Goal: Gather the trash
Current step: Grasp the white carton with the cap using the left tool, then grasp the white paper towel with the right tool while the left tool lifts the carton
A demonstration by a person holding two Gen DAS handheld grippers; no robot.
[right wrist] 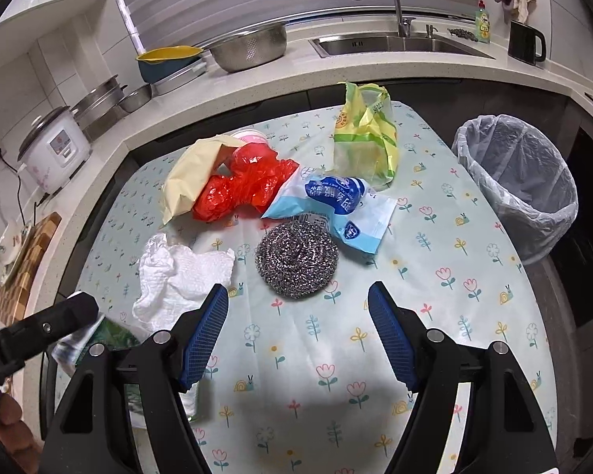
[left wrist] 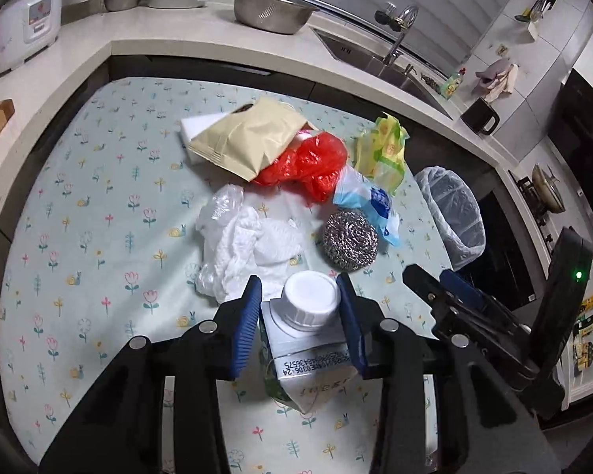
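Observation:
My left gripper [left wrist: 299, 296] is shut on a small carton with a white screw cap [left wrist: 310, 328], held just above the flowered tablecloth. My right gripper [right wrist: 298, 300] is open and empty, just short of a steel wool scourer [right wrist: 296, 258]. Trash lies in a pile beyond: crumpled white paper towel [right wrist: 178, 276], red plastic bag [right wrist: 241, 187], beige pouch [right wrist: 186, 179], blue-white wrapper [right wrist: 336, 205], yellow-green bag [right wrist: 367, 134]. A bin lined with a clear bag [right wrist: 522, 181] stands off the table's right edge; it also shows in the left wrist view [left wrist: 452, 213].
The flowered table [right wrist: 435, 276] sits against an L-shaped counter with a sink [right wrist: 395, 45], steel bowls [right wrist: 249, 49], a rice cooker [right wrist: 55, 146], a cutting board [right wrist: 27, 268] and a black kettle [right wrist: 525, 43]. The right gripper's body [left wrist: 494, 316] is close beside my left.

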